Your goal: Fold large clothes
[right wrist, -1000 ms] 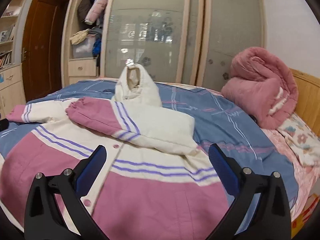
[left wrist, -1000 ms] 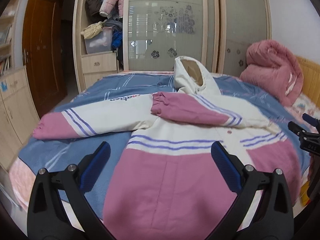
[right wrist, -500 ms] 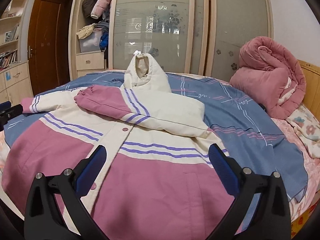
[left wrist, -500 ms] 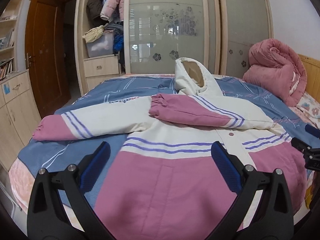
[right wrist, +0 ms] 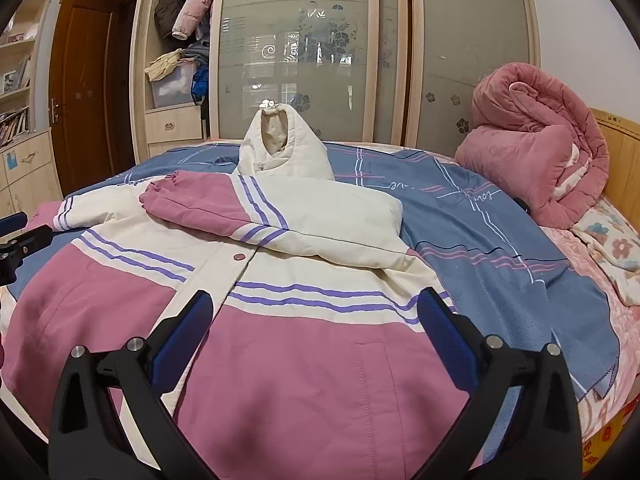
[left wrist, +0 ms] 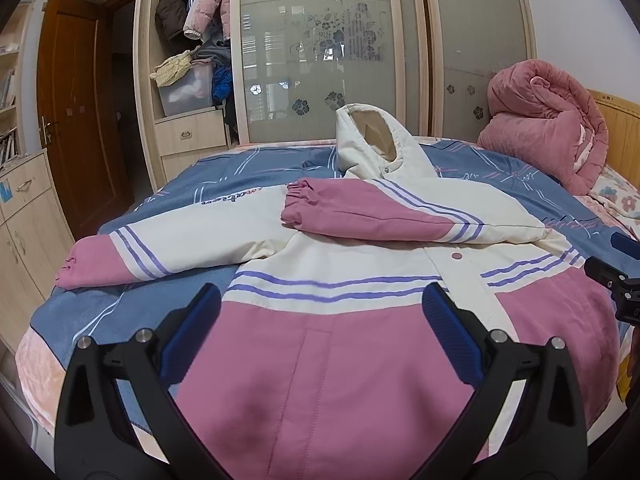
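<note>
Across the near half of the bed [left wrist: 132, 208] lies the pink-and-cream hooded jacket [left wrist: 344, 352], hem at the near edge, one sleeve [left wrist: 372, 216] folded over the chest, the other sleeve [left wrist: 132, 256] stretched toward the left edge. Bare blue bedspread lies at the right side beside a rolled pink quilt [right wrist: 536, 160]. The left gripper [left wrist: 320, 312] and right gripper [right wrist: 316, 316] hover with jaws spread, empty. Script on the bedspread is unreadable.

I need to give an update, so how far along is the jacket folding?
Early on. Done: the jacket lies flat on the bed, with one sleeve folded across the chest. In hand: nothing; the left gripper and right gripper hover open above the hem. Left: the other sleeve lies stretched out sideways, the hood stands up, the body is unfolded.
</note>
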Motion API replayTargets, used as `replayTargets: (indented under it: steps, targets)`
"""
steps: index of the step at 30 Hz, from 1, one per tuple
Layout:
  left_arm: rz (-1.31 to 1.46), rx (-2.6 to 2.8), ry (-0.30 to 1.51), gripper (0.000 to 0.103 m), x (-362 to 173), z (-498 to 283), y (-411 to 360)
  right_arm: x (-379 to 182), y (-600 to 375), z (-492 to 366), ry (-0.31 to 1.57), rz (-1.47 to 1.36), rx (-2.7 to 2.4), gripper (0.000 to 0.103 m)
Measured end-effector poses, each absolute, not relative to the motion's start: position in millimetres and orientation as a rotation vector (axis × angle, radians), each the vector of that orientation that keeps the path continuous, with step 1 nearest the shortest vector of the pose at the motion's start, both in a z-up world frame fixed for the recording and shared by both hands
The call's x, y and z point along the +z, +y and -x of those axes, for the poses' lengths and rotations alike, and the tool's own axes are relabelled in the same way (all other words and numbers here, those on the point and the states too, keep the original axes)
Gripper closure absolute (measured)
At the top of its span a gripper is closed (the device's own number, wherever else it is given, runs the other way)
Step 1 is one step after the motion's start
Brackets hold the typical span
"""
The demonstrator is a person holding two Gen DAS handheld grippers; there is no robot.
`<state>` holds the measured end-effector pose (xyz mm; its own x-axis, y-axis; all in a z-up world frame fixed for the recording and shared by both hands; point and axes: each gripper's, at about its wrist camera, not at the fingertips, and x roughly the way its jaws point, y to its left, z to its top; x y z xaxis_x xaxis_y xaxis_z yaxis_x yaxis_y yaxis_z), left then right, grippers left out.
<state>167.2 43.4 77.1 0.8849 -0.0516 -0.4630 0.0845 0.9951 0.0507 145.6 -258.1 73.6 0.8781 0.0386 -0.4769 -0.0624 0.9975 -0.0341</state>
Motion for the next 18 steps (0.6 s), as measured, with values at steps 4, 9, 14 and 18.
replayTargets:
  steps: [4,9,14,18]
  targets:
    - [-0.054,-0.071,0.483,0.002,77,-169,48,74,-257,-146,0.496,0.046,0.053,0.001]
    - [-0.048,-0.064,0.492,0.002,76,-170,52,74,-258,-147,0.492,0.039,0.047,0.001]
    - [-0.008,-0.077,0.498,0.002,74,-173,61,75,-261,-147,0.488,0.028,0.043,0.001]
    - [-0.023,-0.119,0.498,0.002,72,-175,60,74,-262,-148,0.489,0.023,0.040,0.001]
